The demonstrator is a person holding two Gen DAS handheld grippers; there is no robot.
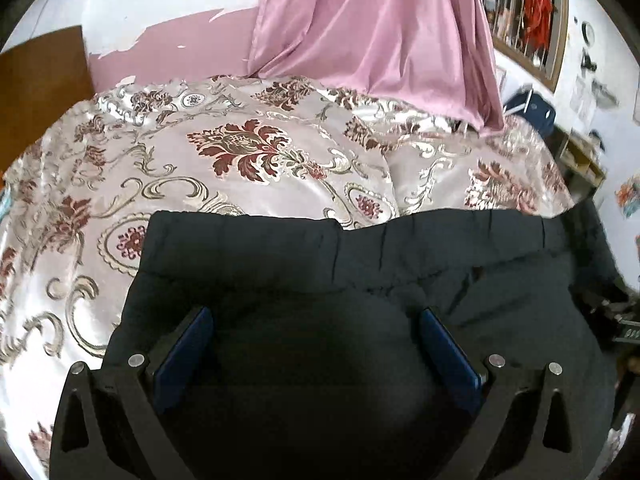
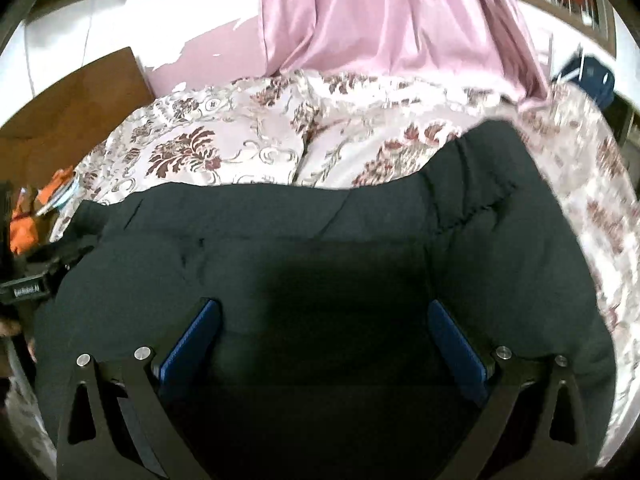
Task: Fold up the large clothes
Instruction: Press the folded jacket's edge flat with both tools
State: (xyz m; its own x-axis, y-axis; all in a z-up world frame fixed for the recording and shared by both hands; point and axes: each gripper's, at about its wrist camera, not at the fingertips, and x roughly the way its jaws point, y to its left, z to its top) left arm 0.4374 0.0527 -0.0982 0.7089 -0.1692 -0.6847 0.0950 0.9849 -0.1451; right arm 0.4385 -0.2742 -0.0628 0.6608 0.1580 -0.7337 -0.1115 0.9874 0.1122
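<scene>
The floral bedspread carries the black quilted garment along the bed's near edge, and with my left gripper and right gripper both spread wide above it, holding nothing, I should pinch one edge evenly.
</scene>
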